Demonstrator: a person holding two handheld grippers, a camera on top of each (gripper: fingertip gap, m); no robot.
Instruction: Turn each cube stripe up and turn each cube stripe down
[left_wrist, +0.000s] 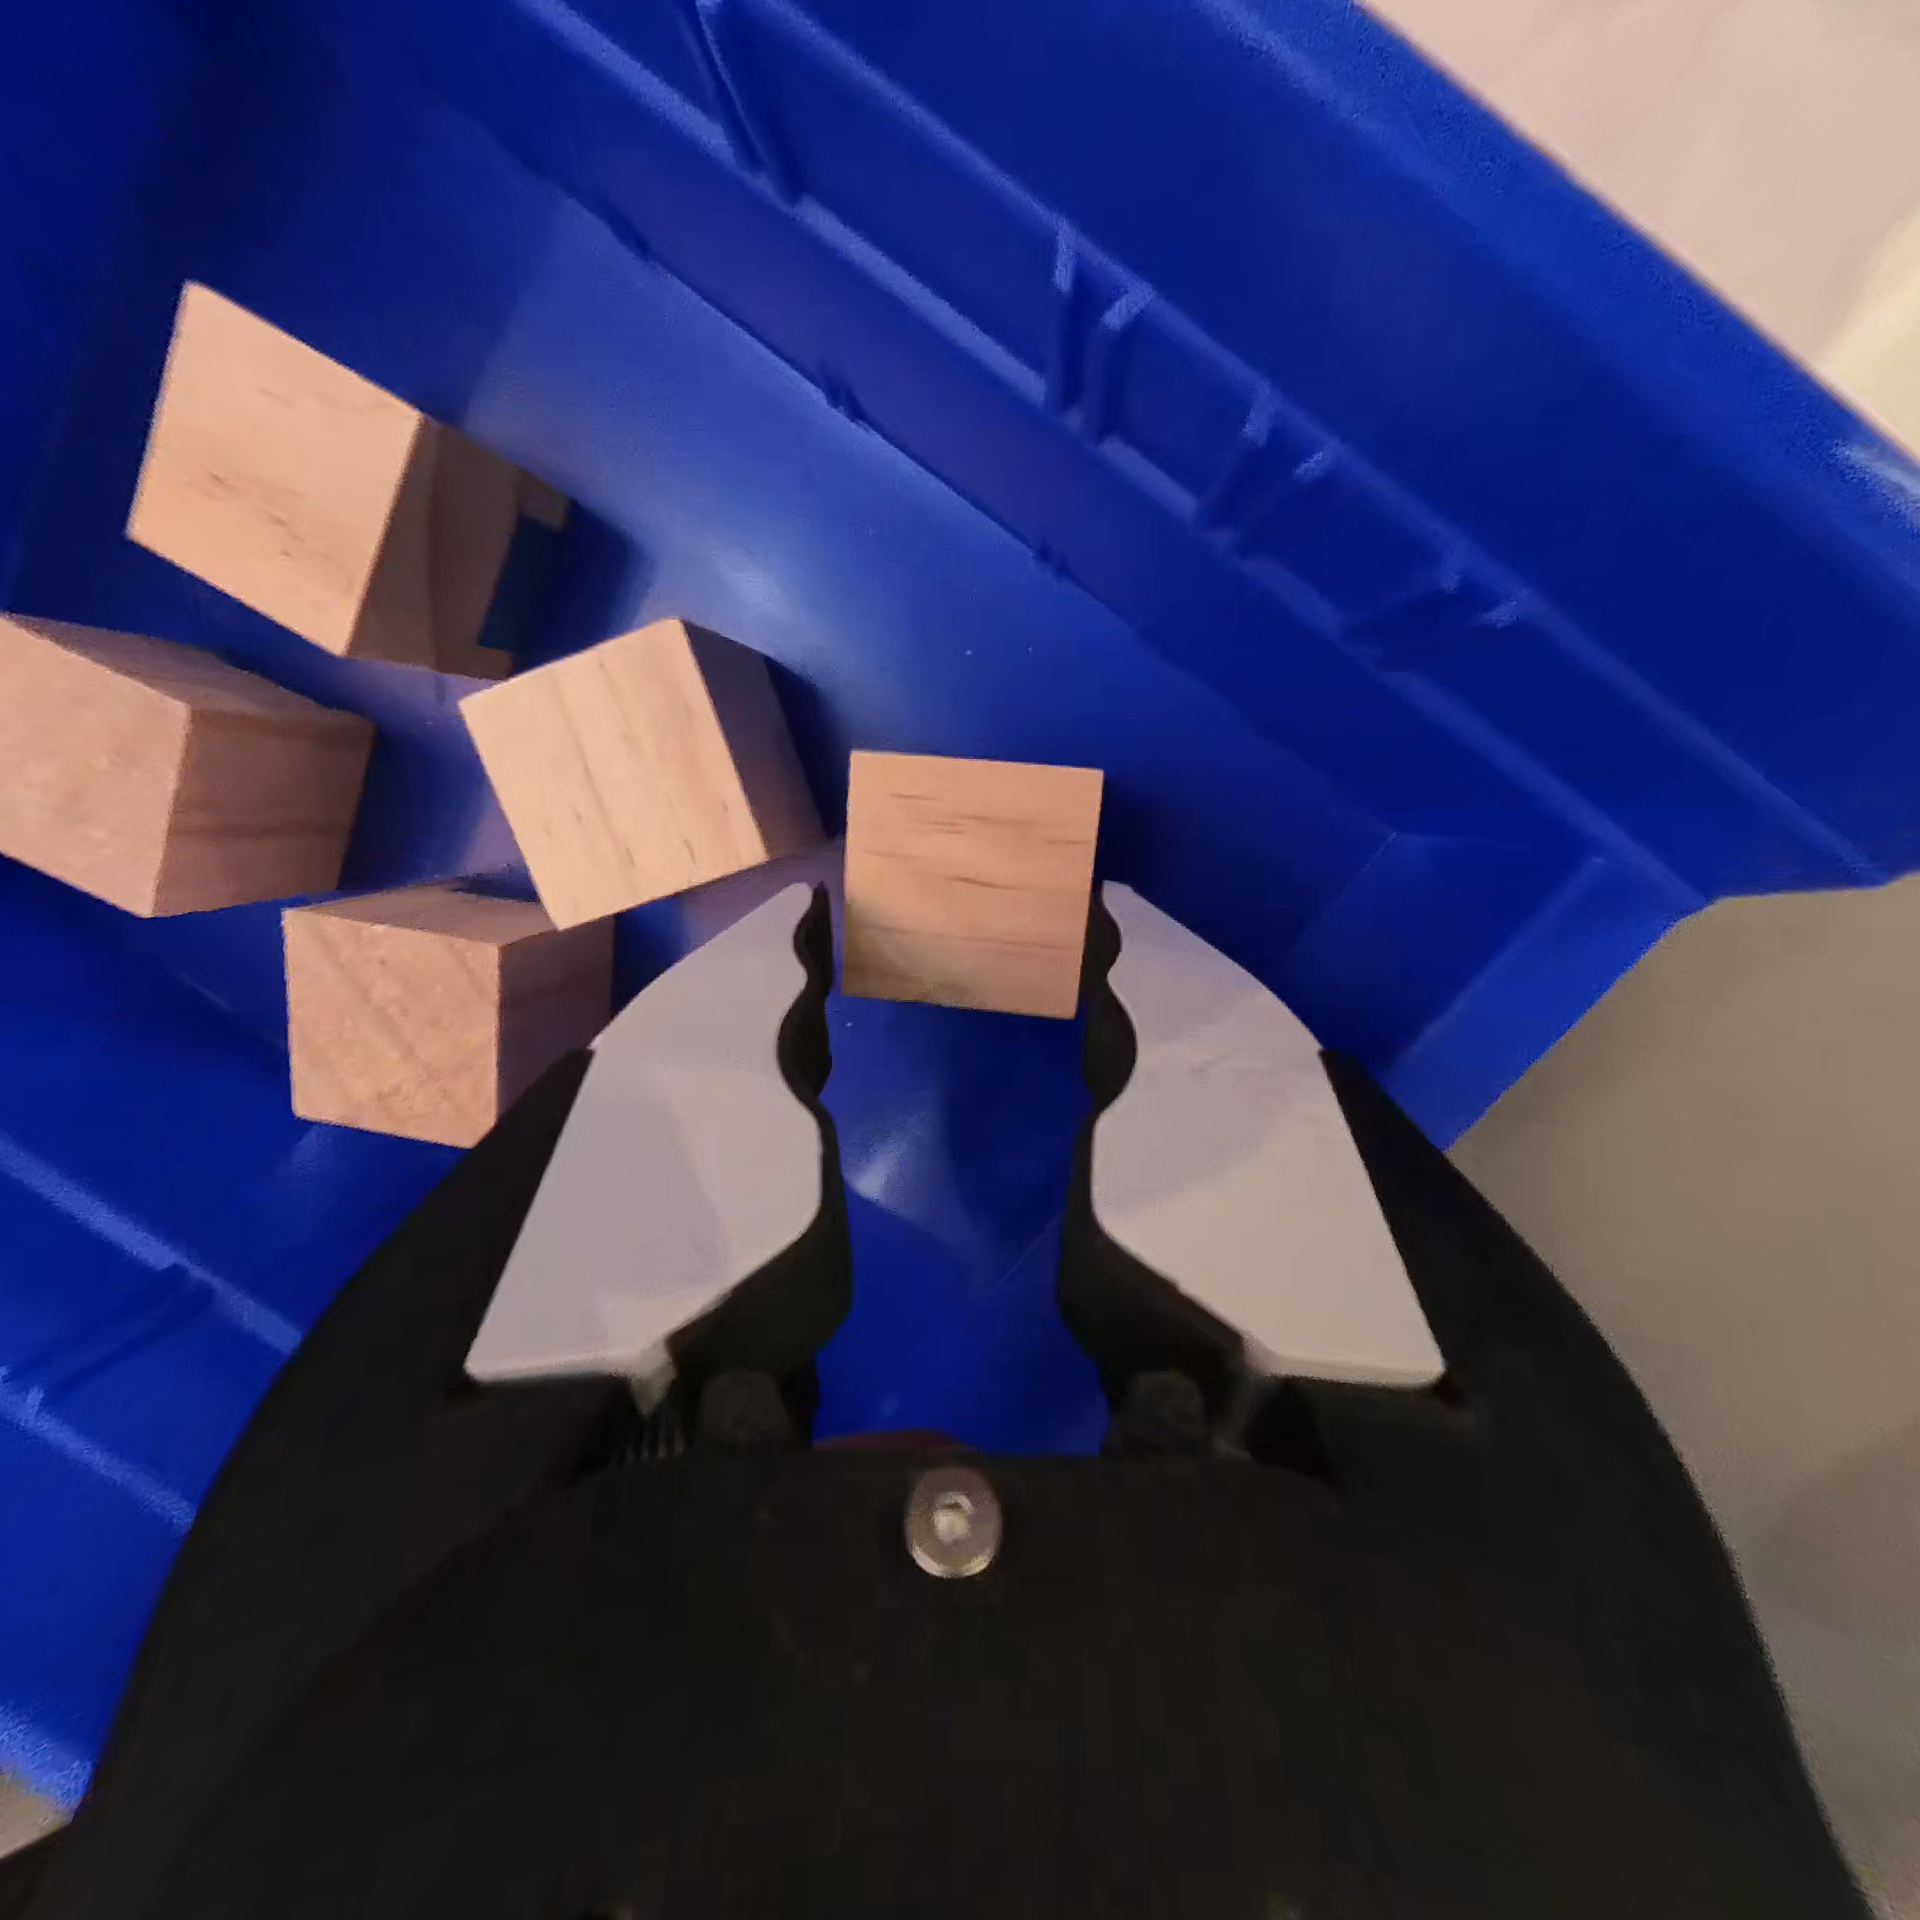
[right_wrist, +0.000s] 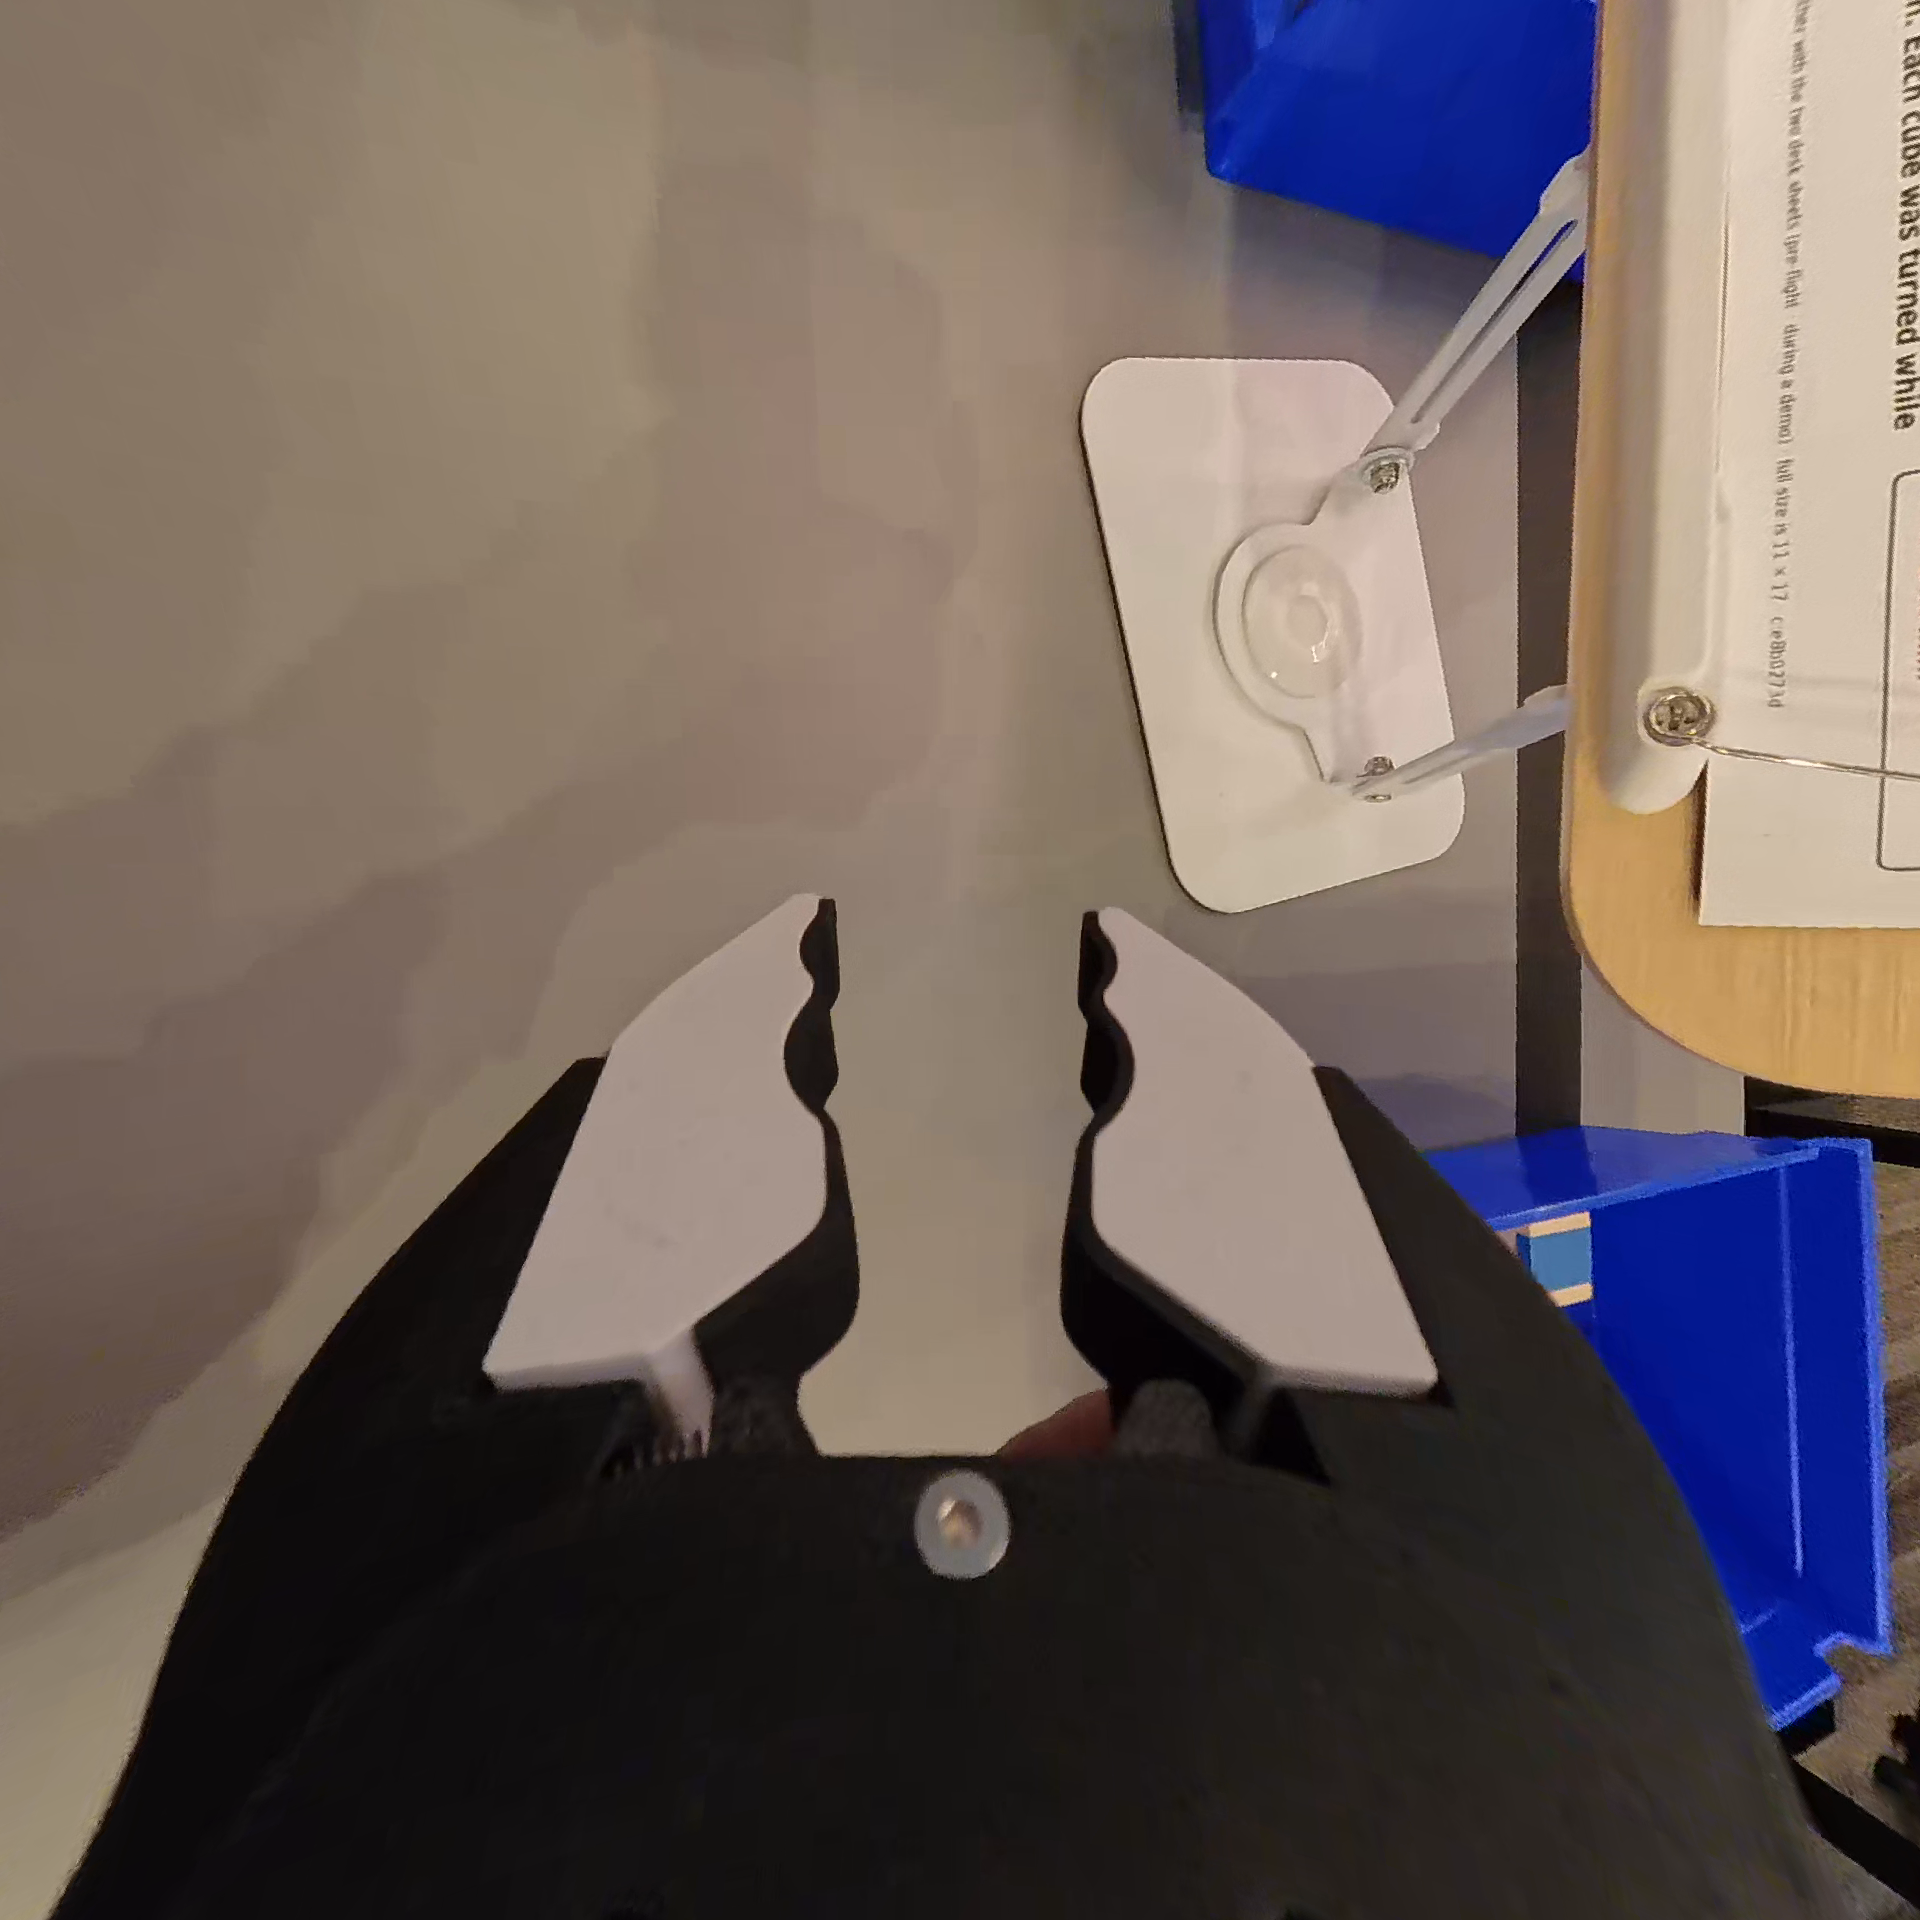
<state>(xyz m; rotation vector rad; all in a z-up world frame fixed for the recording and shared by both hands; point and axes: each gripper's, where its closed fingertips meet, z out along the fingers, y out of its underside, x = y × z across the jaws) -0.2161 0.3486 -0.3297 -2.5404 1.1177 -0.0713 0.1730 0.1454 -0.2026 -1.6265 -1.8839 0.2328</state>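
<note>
1. Sitting tilted across the left wrist view, blue bin (left_wrist: 1143, 468) on grey tabletop (left_wrist: 1714, 1195) holds all the cubes; a second blue bin (right_wrist: 1714, 1351) shows low right in the right view.
2. Loose wood cubes (left_wrist: 644, 769) lie left of left tongs (left_wrist: 961, 914), tipped at mixed angles, no stripe facing cam.
3. Target cube (left_wrist: 971, 883) sits dead ahead btwn left tips, plain face toward cam, edges square w/ fingers; no long axis. Both pads seem pressed on its sides.
4. Right tongs (right_wrist: 956, 925) apart, empty, over bare tabletop, so left is nearer.
</note>
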